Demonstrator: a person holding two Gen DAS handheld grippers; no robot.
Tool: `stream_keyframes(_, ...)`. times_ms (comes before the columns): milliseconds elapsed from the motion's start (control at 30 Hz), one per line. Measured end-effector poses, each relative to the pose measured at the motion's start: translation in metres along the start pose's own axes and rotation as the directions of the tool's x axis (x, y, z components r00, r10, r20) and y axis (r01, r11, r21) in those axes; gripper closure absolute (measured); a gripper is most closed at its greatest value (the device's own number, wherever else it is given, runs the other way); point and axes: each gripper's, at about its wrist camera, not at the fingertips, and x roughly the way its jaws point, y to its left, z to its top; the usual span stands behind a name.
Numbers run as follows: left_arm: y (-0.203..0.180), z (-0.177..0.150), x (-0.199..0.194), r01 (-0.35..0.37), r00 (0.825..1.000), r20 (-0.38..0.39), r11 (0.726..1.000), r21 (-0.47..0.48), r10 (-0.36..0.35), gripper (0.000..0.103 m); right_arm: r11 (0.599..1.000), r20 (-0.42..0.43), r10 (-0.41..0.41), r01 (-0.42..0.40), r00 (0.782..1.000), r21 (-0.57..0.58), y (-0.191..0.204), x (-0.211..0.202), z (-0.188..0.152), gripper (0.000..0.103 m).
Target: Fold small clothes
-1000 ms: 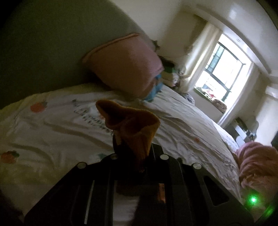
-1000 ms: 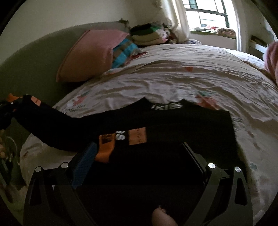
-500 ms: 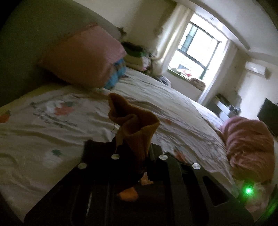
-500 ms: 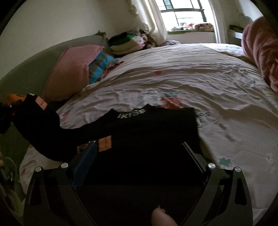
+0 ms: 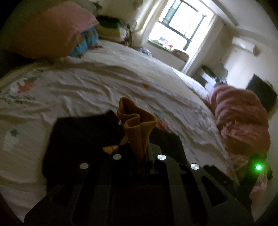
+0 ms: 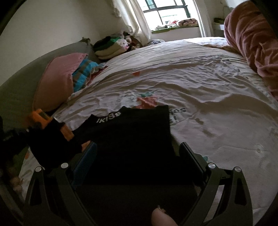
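Currently we see the black garment (image 6: 132, 139) flat on the bedsheet (image 6: 199, 90), long axis toward the window. Left gripper (image 5: 139, 156) pinches its orange cuff (image 5: 137, 128); right gripper (image 6: 137, 153) spread wide.

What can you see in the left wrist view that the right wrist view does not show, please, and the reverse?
Only the left wrist view shows the left gripper, jaws shut on the orange cuff, plus a dark screen by the far wall. Only the right wrist view shows the right gripper, jaws open, and white lettering on the black garment. Both show that garment on the bed sheet, the pink pillow, the pink blanket and the window.
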Motion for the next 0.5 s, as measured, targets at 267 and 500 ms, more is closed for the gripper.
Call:
stream_keyframes(267,-0.022,-0.031,0.042,0.079,0.988,-0.134,0.995,0.053,-0.072,0.099,0.999,-0.003,-0.032,0.032,0.999,0.032,-0.018,0.0,0.001,0.009)
stream_keyframes(500,-0.029,-0.048,0.058,0.197,0.955,-0.232,0.98,0.038,-0.183,0.052,0.998,-0.048,-0.045,0.047,0.998,0.04,-0.025,0.006,-0.006,0.009)
